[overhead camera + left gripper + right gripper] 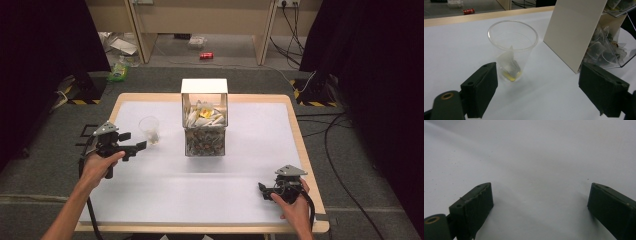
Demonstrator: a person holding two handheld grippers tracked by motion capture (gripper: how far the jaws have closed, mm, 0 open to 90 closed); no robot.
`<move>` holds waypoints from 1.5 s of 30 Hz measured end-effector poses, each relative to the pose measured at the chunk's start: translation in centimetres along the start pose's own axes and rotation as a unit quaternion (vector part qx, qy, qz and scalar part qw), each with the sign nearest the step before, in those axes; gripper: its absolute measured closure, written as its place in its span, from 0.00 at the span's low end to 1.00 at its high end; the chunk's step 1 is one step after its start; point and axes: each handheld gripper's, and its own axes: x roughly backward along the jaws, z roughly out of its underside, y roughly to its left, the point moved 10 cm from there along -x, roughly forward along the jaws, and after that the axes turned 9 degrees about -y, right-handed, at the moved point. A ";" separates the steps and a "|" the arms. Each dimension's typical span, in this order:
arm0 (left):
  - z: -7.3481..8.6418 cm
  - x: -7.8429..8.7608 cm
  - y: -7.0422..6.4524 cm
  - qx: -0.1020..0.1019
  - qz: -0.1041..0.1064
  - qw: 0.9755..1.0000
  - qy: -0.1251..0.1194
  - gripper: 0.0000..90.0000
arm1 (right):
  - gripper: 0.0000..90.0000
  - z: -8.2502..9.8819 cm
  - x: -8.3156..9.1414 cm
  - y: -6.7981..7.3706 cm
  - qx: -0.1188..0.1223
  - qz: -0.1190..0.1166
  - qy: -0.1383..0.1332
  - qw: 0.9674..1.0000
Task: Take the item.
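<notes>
One tea bag [510, 67] lies at the bottom of the clear plastic cup [512, 47], which stands upright on the white bench [200, 195] just left of the clear dispenser box [205, 125] of tea bags. Judged step: the bag is delivered into the cup and the left tongs [139, 145] are free of it, jaws wide with nothing between them, tips near the cup but not touching. Next move probably calls either for a return to the box opening for another bag or for a careful grasp of the thin cup wall, which would dent easily. Left hand [100, 167] holds its tool roughly level, pointing at the cup. Right tongs [262, 190] rest at the bench's near right corner, jaws wide, empty, over bare surface.
</notes>
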 end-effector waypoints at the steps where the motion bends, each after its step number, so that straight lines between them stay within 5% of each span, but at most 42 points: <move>1: 0.1 0.1 -0.1 0.001 -0.001 1.000 -0.002 0.17 | 0.08 0.0 0.0 0.0 0.000 0.000 0.000 1.000; 33: 4.9 1.0 -1.6 -0.029 -0.009 1.000 0.006 0.17 | 0.08 0.0 0.0 0.0 0.000 0.000 0.000 1.000; 45: 7.8 1.1 -2.2 -0.042 -0.014 0.999 0.028 0.17 | 0.08 0.0 0.0 0.0 0.000 0.000 0.000 1.000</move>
